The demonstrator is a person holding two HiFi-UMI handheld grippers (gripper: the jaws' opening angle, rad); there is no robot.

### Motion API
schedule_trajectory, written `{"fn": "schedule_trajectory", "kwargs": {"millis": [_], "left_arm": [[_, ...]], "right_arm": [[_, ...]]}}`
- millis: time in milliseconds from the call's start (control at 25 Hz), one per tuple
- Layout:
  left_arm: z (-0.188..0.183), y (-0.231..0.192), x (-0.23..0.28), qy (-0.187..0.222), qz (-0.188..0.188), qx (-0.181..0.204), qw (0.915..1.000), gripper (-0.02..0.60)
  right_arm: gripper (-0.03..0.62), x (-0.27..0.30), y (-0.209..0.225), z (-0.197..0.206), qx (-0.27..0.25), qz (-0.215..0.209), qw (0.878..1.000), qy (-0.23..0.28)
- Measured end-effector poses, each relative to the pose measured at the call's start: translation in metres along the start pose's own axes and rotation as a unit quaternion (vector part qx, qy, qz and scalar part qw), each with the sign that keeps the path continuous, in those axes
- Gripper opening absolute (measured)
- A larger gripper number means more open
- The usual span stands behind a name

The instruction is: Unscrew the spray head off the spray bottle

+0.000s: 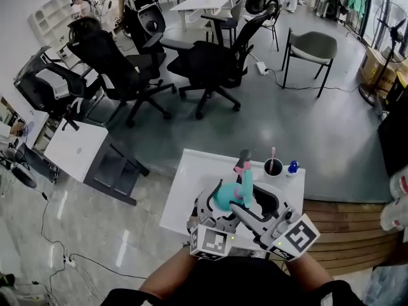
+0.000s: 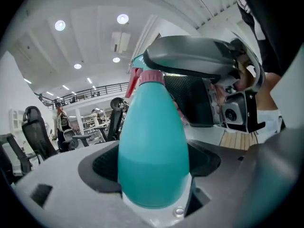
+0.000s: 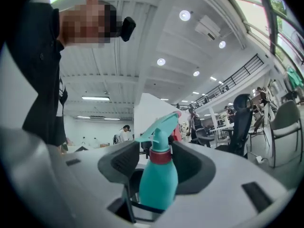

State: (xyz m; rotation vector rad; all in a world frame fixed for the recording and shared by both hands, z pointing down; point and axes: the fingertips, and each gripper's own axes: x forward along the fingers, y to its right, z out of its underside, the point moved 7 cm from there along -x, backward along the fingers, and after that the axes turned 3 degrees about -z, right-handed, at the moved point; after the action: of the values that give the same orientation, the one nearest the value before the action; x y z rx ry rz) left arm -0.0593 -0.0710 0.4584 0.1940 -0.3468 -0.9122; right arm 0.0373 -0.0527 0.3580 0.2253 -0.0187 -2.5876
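A teal spray bottle [image 1: 224, 197] with a pink collar [image 3: 160, 156] and teal spray head [image 3: 159, 126] is held up over the white table [image 1: 189, 171]. My left gripper [image 2: 153, 161] is shut on the bottle's round body [image 2: 152, 151], which fills its view. My right gripper [image 3: 159, 161] stands open around the neck. Its dark pads sit either side of the collar with a small gap on each side. One grey right finger [image 2: 199, 56] arches over the spray head in the left gripper view. In the head view both grippers [image 1: 239, 206] meet at the bottle.
A dark cup [image 1: 273, 167] with a pink stick and a small blue object [image 1: 292, 167] stand at the table's far right corner. Black office chairs [image 1: 204, 65] and a white side table [image 1: 75, 148] are beyond. A wooden step [image 1: 344, 228] runs on the right.
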Motion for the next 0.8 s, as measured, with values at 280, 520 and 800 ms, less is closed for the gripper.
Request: {"fn": "schedule_trajectory", "kwargs": {"millis": [280, 520, 800], "left_arm": [[-0.014, 0.000, -0.002, 0.005, -0.003, 0.012, 0.9999, 0.414], [-0.017, 0.000, -0.005, 0.012, 0.016, 0.014, 0.9997, 0.414], [-0.023, 0.003, -0.015, 0.071, 0.131, 0.011, 0.9887, 0.414]], "right_arm": [[0.153, 0.003, 0.003, 0.001, -0.005, 0.030, 1.000, -0.007], [0.149, 0.002, 0.001, -0.002, -0.022, -0.003, 1.000, -0.021], [0.147, -0.006, -0.009, -0.012, -0.026, -0.092, 0.995, -0.042]]}}
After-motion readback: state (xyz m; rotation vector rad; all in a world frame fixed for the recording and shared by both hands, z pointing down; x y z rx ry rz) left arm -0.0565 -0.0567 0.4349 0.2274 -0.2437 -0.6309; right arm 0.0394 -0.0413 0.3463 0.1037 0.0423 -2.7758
